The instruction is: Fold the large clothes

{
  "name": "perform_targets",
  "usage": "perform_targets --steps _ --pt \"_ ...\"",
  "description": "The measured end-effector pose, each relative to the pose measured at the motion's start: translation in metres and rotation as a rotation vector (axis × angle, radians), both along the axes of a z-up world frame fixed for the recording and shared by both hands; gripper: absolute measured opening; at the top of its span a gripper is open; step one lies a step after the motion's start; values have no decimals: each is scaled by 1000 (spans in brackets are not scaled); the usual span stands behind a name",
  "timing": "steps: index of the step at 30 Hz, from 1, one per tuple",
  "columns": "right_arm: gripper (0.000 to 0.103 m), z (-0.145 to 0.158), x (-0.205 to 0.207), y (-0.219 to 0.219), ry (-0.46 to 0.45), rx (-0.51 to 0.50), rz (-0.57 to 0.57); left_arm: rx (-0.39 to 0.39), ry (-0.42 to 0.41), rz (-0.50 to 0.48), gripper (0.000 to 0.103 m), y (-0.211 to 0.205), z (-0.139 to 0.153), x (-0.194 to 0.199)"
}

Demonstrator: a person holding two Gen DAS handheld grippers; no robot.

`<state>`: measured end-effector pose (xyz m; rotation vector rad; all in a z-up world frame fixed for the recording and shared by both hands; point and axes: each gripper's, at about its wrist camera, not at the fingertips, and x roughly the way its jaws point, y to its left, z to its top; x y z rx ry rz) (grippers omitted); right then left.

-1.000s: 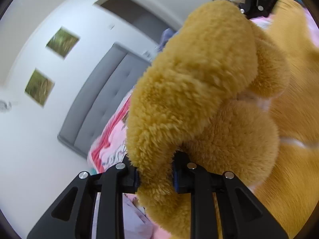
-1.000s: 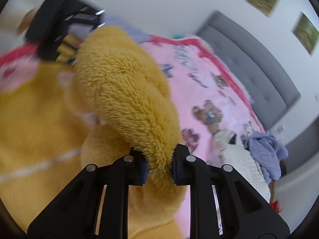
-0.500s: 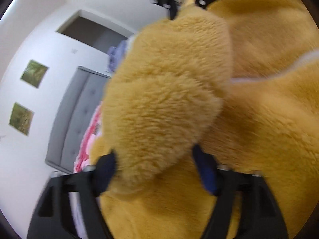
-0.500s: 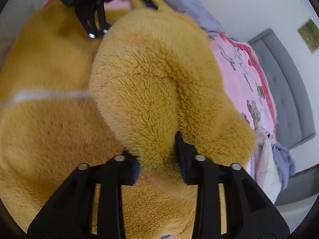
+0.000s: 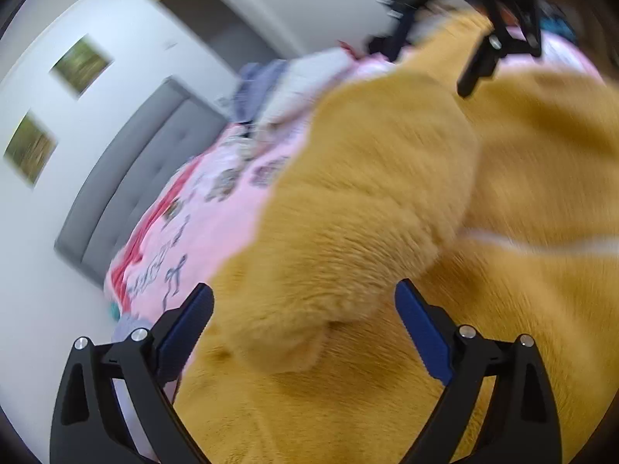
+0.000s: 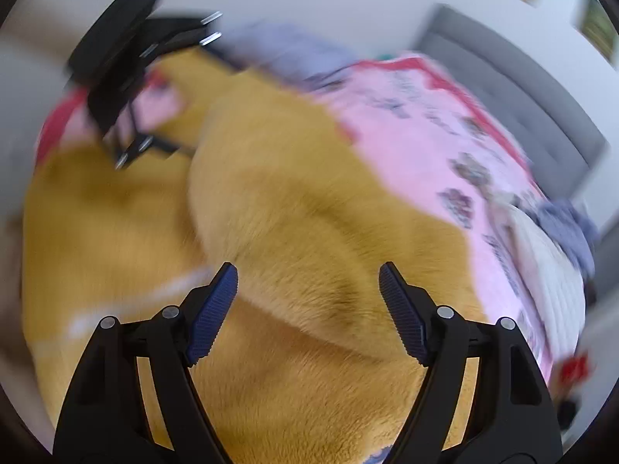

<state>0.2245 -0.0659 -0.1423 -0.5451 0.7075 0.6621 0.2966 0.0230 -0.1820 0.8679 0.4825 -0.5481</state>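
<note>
A large fluffy mustard-yellow garment [image 5: 367,212] lies on the bed with one part folded over the rest; a thin white stripe [image 5: 503,243] crosses it. It also fills the right wrist view [image 6: 290,212]. My left gripper [image 5: 303,309] is open, its jaws wide apart over the folded edge, holding nothing. My right gripper [image 6: 307,294] is open too, just above the fleece. Each gripper shows in the other's view, the right one at the top [image 5: 483,38] and the left one at the upper left [image 6: 131,89]. Both views are blurred.
The garment lies on a pink printed bedspread [image 5: 201,212] [image 6: 445,135]. A grey padded headboard [image 5: 127,178] stands against a white wall with two small pictures [image 5: 77,62]. A white garment [image 6: 541,270] and a lavender garment [image 6: 568,224] lie near the headboard.
Both grippers were shut on the folded fleece edge; both have opened and let it go. The fold now rests on the garment, and both grippers have drawn back a little.
</note>
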Motion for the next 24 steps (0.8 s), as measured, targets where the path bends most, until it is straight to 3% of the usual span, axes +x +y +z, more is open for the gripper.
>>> perform_targets --steps 4,6,8,10,12,13,15,16,21,24 --pt "82 11 27 -8 -9 24 -88 -35 25 45 97 6 21 31" --pt "82 13 47 -12 55 68 -88 -59 66 24 97 1 29 39" --pt "81 20 72 -14 119 131 -115 -115 190 12 97 5 42 56" --pt "61 27 92 -14 183 240 -138 -220 359 49 97 1 49 82" --pt "48 26 118 -12 243 294 -235 -376 494 149 97 1 48 105" --pt "39 23 126 -12 282 327 -277 -478 604 246 97 4 40 117" --pt "35 12 135 -14 343 365 -344 -588 793 358 97 7 21 134" --pt "35 5 134 -14 357 359 -371 -629 843 420 94 8 8 135" --pt "34 -41 107 -10 443 272 -427 -650 904 490 95 3 -32 100" --pt "34 -63 88 -6 434 215 -423 -613 897 511 95 -6 -53 76"
